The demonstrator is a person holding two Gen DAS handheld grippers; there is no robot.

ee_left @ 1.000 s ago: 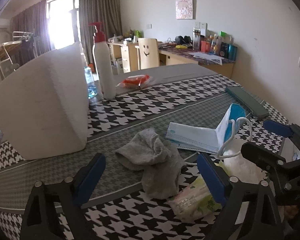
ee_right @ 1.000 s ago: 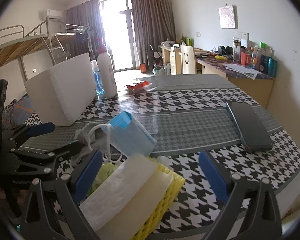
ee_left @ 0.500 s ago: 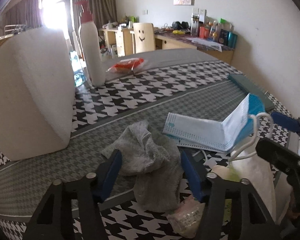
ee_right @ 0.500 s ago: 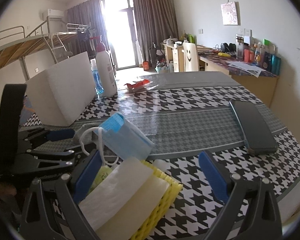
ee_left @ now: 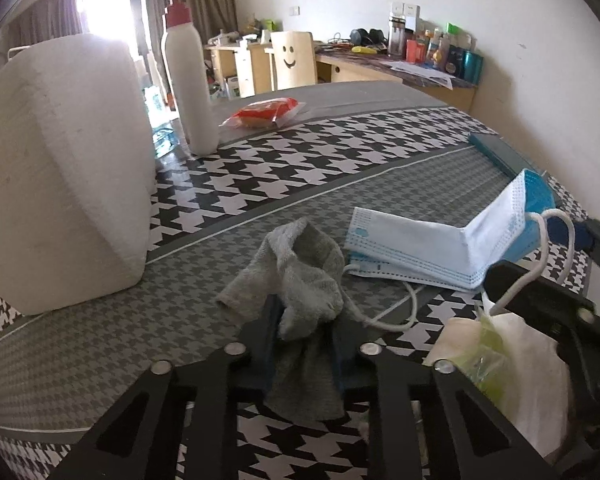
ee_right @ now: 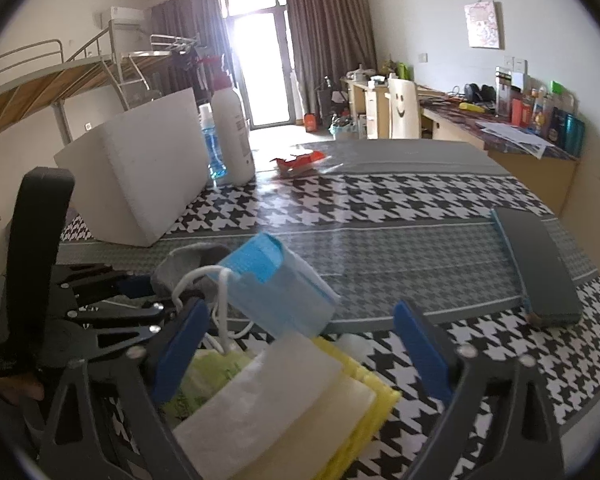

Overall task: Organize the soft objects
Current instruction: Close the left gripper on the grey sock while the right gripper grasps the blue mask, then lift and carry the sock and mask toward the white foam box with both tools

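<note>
Grey terry sock (ee_left: 300,280), crumpled on the houndstooth tablecloth (ee_left: 340,168), is pinched between the closed blue pads of the left gripper (ee_left: 302,344), beside a pleated blue face mask (ee_left: 440,244). One second earlier those jaws stood wide around it. Right gripper (ee_right: 300,344) hangs spread over a stack of sponges (ee_right: 284,408).

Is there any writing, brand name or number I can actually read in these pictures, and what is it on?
No words or numbers are legible anywhere.
Smiley face, a drawn sign and not text: chair back.
White pump bottle: label print too small to read.
Red snack packet: blurred.
Wall picture: blurred.
Desk bottles: labels too small.
</note>
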